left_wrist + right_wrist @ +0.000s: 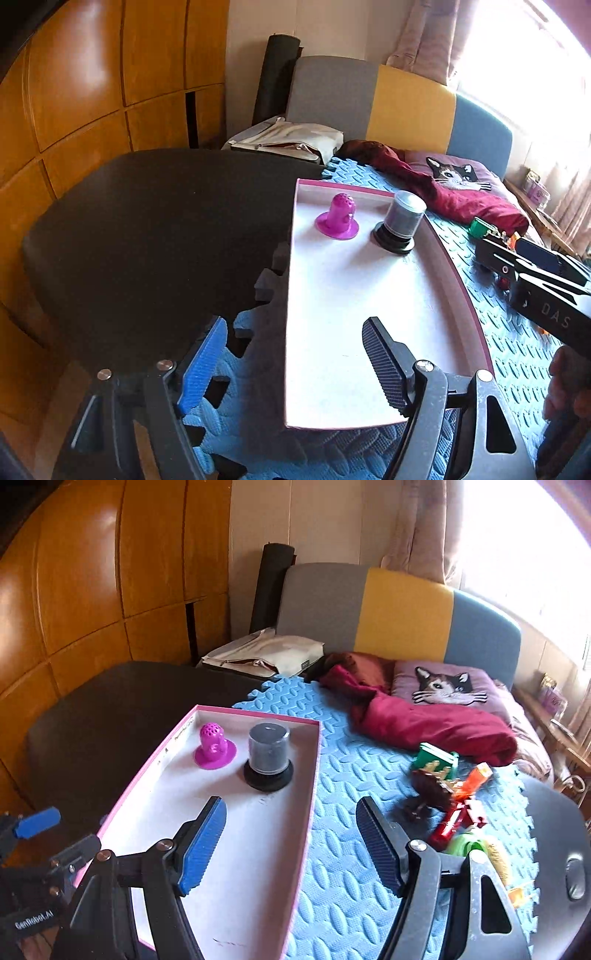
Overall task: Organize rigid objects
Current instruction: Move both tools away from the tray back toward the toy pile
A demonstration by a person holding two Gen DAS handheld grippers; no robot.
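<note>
Item: sorting of loose toys into the pink-rimmed tray (pixel 312 775). Already in the tray, at its far end: a purple perforated piece (pixel 214 747) and, just beside it, a grey canister on a black base (pixel 268 755), both upright. Still out on the blue foam mat (pixel 332 849): a heap of toys (pixel 448 805) well right of the tray, with green, brown, orange and red pieces touching one another. My right gripper (pixel 291 845) is released and empty, jaws wide, raised over the tray's right rim and aimed forward. My left gripper (pixel 291 369) is likewise spread with nothing between the pads, hovering at the tray's near left edge. Judgement: the next pick should be an outlying toy, approached from above, so its neighbours stay put.
</note>
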